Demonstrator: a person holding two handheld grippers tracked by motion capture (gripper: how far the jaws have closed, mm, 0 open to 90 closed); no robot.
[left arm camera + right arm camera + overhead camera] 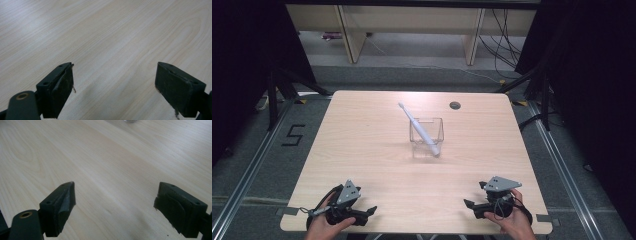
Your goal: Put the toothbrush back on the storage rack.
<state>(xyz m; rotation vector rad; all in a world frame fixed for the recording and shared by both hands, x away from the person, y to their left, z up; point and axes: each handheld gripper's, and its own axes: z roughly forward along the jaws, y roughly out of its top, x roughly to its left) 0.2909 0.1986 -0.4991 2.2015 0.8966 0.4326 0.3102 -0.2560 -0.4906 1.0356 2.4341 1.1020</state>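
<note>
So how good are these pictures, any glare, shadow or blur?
High view: even light on the table, dark curtains at the sides, and the clear container with the white toothbrush casts only a faint shadow. Left gripper view: a bright sheen washes out the wood at upper left, and the near jaws look soft. Right gripper view: soft shadows under the open jaws.

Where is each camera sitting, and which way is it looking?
High view: above the person's side, looking forward and down on the pale wooden table, the clear square plastic container holding a white toothbrush; both hands show with the left gripper and right gripper.
Left gripper view: rides the left gripper, looking along its open black jaws at the table.
Right gripper view: same, on the right gripper.
Shared: the wooden tabletop.
</note>
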